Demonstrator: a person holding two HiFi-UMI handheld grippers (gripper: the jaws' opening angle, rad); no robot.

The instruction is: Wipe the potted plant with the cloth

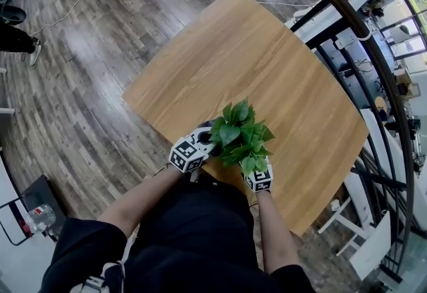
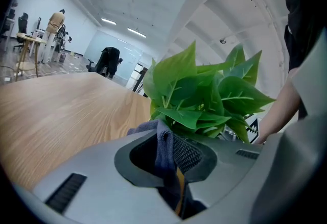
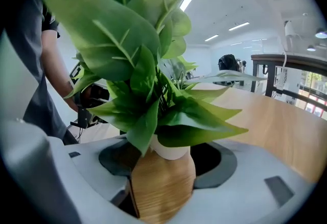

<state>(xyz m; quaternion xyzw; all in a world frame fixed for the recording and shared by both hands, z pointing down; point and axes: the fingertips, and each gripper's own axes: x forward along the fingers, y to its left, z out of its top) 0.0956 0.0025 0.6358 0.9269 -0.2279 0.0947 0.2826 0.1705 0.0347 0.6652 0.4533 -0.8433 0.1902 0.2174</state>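
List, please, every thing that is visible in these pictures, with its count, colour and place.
table: 1, light wood, middle of the head view
plant: 1, green leaves, at the table's near edge
pot: 1, wood grain with a white rim, under the leaves
cloth: 1, dark blue-grey, just left of the plant
railing: 1, black, along the table's right side
floor: grey-brown planks, around the table
left gripper: 1, grey, shut on the cloth
right gripper: 1, grey, shut on the pot
arms: 2, bare below dark sleeves, bottom of the head view
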